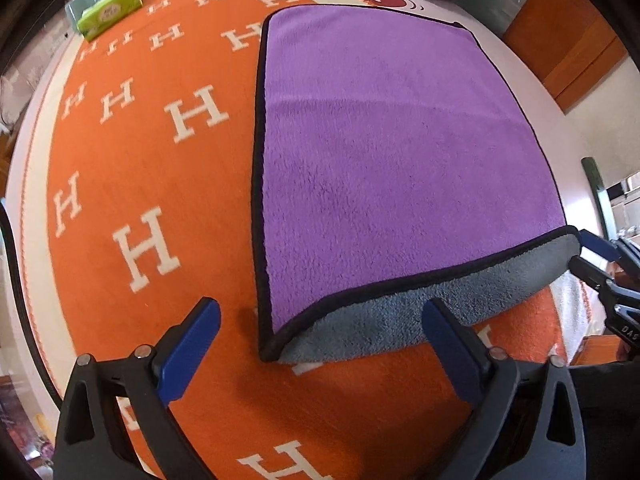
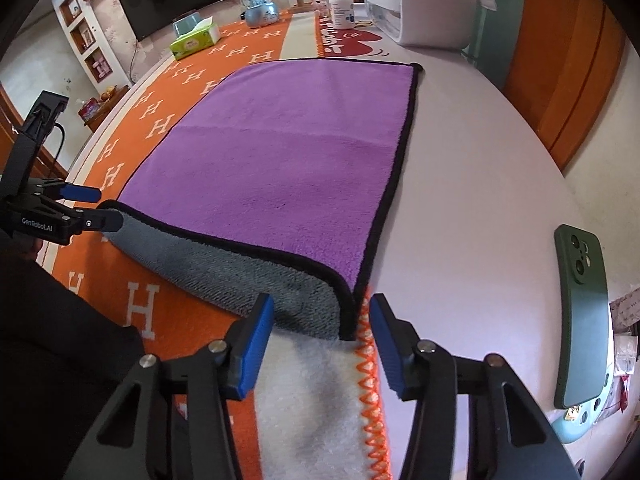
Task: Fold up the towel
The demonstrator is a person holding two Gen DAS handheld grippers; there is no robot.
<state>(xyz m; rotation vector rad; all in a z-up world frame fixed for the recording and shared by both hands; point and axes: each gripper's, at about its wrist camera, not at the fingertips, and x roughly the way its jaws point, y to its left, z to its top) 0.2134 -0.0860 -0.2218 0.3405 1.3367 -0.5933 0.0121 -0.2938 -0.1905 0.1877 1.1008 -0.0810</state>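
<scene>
A purple towel [image 1: 392,148] with black trim and grey underside lies on an orange blanket. Its near edge is curled up, showing the grey side [image 1: 400,320]. My left gripper [image 1: 320,344] is open, its blue pads either side of the towel's near left corner, a little short of it. My right gripper [image 2: 322,344] is open, straddling the towel's near right corner [image 2: 346,320]. In the right wrist view the left gripper [image 2: 94,206] is by the near left corner of the towel [image 2: 280,168]. In the left wrist view the right gripper [image 1: 588,252] is at the near right corner.
The orange blanket with white H letters [image 1: 140,184] covers a white table [image 2: 480,200]. A green tissue pack [image 1: 110,12] lies at the far left. A green phone [image 2: 582,320] lies at the right. A snow globe [image 2: 260,6], a bottle [image 2: 340,4] and a white appliance [image 2: 420,0] stand at the back.
</scene>
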